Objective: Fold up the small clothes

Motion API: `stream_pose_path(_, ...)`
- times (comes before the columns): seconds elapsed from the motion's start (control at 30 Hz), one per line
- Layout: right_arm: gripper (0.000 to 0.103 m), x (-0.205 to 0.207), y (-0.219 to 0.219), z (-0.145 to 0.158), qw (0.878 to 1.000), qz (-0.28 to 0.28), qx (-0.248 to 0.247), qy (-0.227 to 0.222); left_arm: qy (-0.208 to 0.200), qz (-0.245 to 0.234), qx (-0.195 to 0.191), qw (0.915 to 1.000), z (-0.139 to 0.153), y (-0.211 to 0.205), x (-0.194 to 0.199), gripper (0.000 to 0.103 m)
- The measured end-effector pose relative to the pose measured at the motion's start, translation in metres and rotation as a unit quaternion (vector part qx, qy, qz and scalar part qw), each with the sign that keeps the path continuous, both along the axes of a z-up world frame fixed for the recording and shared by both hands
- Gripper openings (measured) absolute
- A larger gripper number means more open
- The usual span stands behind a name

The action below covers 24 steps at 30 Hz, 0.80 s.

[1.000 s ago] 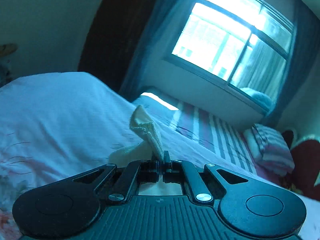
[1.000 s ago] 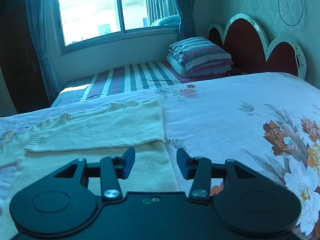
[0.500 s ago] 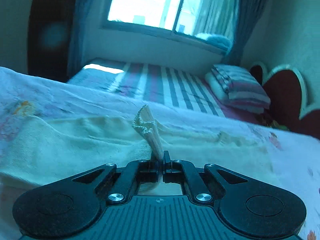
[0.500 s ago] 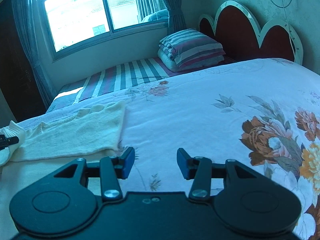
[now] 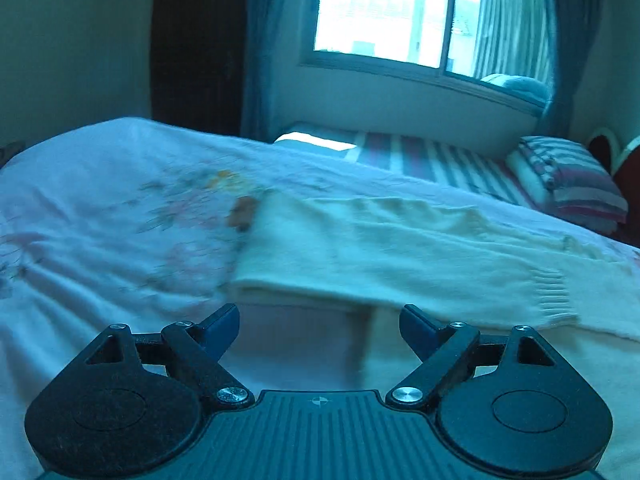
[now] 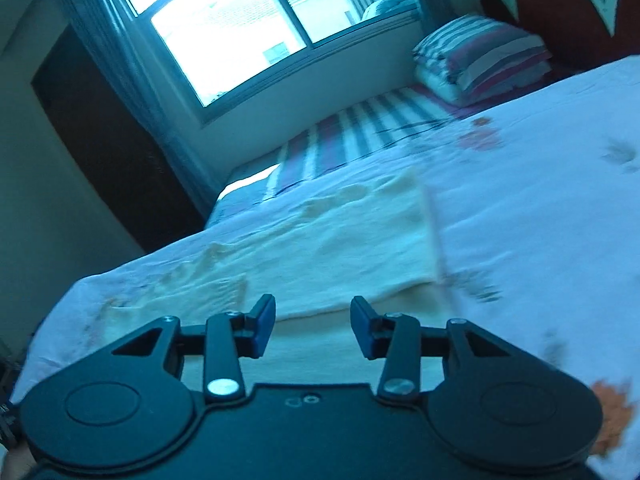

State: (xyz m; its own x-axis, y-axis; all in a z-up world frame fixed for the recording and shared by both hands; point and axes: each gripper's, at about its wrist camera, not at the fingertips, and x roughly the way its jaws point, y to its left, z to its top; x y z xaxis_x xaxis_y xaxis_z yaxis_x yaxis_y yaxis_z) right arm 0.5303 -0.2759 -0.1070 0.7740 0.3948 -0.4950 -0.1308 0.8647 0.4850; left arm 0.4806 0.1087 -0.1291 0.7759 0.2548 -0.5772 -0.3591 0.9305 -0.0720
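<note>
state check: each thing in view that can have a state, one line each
left gripper: open, jaws just opened, nothing between them
right gripper: open, empty
cream sweater: flat on the bed, sleeve folded across the body
sleeve cuff: released, lying on the sweater
floral bedspread: spread, lightly wrinkled
striped quilt: folded, by the headboard
window curtains: drawn open

The left gripper point(image 5: 319, 326), which a second ago pinched the ribbed cuff of the cream knitted sweater point(image 5: 400, 256), has just opened its jaws wide and nothing is between them. The sleeve now lies flat across the middle of the left wrist frame, its cuff at lower right. The right gripper point(image 6: 313, 326) has narrowed its gap slightly, and its view has rolled, so the bright window point(image 6: 240, 20) now tilts in the upper left.
</note>
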Motion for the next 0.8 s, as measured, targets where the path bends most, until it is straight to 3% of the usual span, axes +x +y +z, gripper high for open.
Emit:
stream_pose_path(0.2,0.038,0.036,0.084,-0.021,0.999,0.035,-0.002,0.026,0.01,0.008,0.006,0.9999,-0.014,0.043,-0.005,0.087)
stream_pose_path(0.5,0.026,0.055,0.11,-0.032,0.998,0.028,-0.004,0.054,0.012,-0.011,-0.01,0.9998,-0.025,0.058,0.012,0.087)
stream_pose_path(0.57,0.019,0.056,0.114,-0.032,0.998,0.029,-0.002,0.052,0.015,-0.017,-0.008,0.9997,-0.026,0.058,0.015,0.087)
stream_pose_path(0.63,0.006,0.06,0.118,-0.031,0.999,0.028,-0.01,0.045,0.019,-0.021,-0.007,0.9996,-0.027,0.058,0.019,0.087)
stream_pose_path(0.8,0.005,0.058,0.108,-0.001,0.999,0.016,-0.038,-0.011,0.019,-0.029,-0.009,0.9994,-0.025,0.055,0.03,0.087)
